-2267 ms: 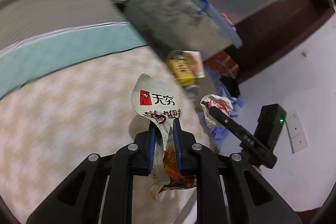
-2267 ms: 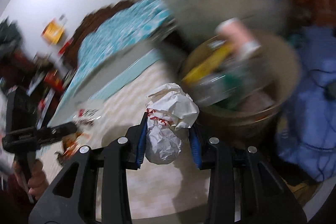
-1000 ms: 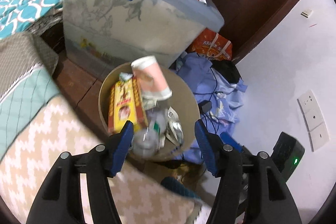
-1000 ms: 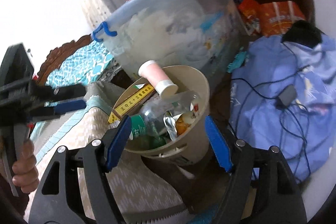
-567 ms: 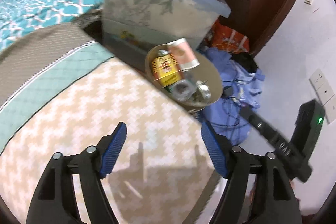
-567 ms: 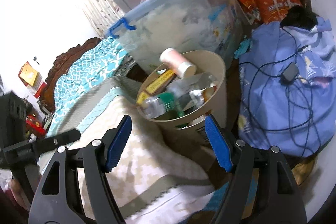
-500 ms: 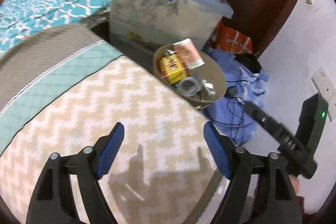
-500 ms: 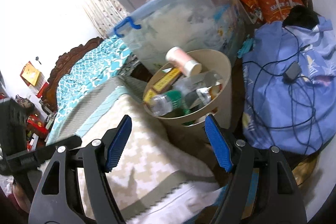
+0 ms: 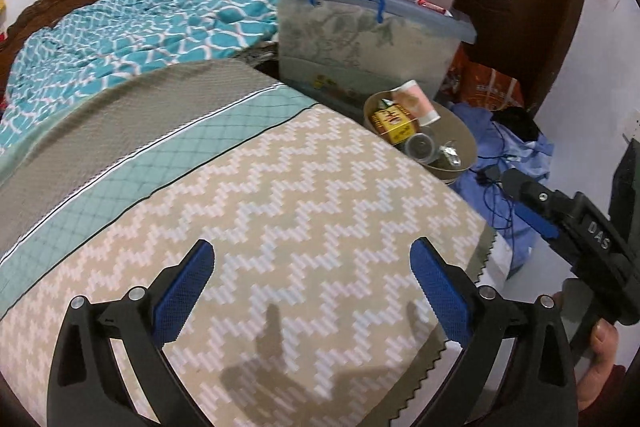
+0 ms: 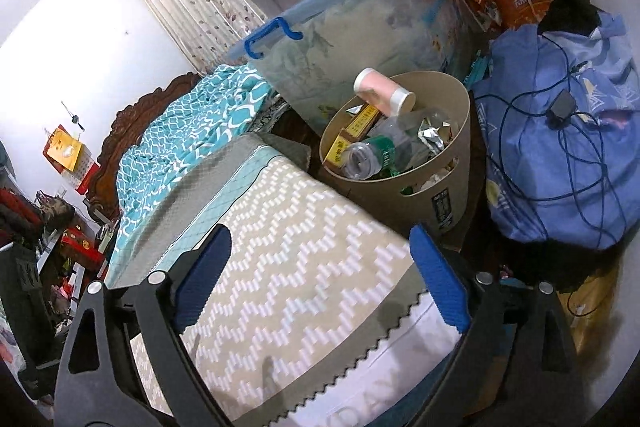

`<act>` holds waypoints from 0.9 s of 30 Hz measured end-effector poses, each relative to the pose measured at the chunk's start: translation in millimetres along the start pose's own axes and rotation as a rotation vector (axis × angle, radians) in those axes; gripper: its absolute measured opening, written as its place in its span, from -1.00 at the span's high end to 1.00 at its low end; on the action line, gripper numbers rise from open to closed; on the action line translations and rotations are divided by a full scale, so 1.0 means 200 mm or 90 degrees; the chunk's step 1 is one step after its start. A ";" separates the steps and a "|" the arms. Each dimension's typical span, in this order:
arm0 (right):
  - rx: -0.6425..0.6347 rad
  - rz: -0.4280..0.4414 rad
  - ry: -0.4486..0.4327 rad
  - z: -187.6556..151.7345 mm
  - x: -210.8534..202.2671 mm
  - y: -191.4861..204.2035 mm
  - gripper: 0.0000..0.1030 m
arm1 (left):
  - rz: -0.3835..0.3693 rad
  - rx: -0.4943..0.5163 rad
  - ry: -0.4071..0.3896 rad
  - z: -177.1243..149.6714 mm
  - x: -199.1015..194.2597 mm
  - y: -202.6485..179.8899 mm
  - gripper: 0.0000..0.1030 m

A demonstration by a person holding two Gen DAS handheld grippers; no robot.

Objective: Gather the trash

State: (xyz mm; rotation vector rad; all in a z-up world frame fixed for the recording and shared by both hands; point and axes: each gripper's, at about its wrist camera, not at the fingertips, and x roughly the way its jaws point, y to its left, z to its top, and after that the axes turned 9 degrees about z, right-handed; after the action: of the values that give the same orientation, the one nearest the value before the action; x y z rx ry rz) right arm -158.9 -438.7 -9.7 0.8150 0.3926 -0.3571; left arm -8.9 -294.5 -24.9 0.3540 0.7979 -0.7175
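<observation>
Both the left hand-held gripper (image 9: 310, 267) and right hand-held gripper (image 10: 324, 259) hang spread and empty over the zigzag cloth (image 9: 304, 211), so I'd scan it for scraps before going to the full bin (image 10: 452, 171) again.

1. Ahead of the left gripper (image 9: 310, 263), its jaws spread wide and empty, the zigzag cloth (image 9: 288, 195) lies bare.
2. Beyond the cloth's far right corner, the beige trash bin (image 10: 448, 167) sits crammed to its rim with a yellow box (image 10: 352, 135), bottle (image 10: 368, 155) and pink tube (image 10: 380, 91).
3. A lidded storage tub (image 10: 360, 35) walls off the bin's far side.
4. Right of the bin, a blue bundle with tangled cables (image 10: 560, 155) crowds that side.
5. The right gripper (image 9: 560, 211) occupies the left claw's right flank.
</observation>
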 end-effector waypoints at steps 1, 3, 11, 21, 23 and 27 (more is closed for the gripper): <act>-0.003 -0.001 0.000 -0.01 -0.01 0.02 -0.77 | 0.004 -0.001 -0.002 -0.01 -0.01 0.01 -0.83; -0.005 -0.008 -0.001 -0.03 -0.01 0.04 -0.82 | 0.015 -0.006 -0.009 -0.03 -0.03 0.03 -0.83; -0.018 -0.023 -0.009 -0.08 -0.05 0.15 -0.90 | 0.065 -0.013 -0.041 -0.09 -0.14 0.10 -0.83; -0.036 -0.019 -0.017 -0.13 -0.09 0.26 -0.93 | 0.139 0.002 -0.087 -0.12 -0.27 0.13 -0.84; -0.038 -0.017 -0.021 -0.13 -0.10 0.28 -0.93 | 0.145 -0.001 -0.092 -0.12 -0.28 0.14 -0.84; -0.041 -0.015 -0.034 -0.13 -0.12 0.30 -0.93 | 0.145 -0.004 -0.099 -0.12 -0.31 0.15 -0.84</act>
State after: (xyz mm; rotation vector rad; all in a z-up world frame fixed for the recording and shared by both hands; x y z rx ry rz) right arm -157.7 -376.8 23.3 0.7374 0.3628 -0.3860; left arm -30.0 -231.6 6.8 0.3722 0.6015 -0.5213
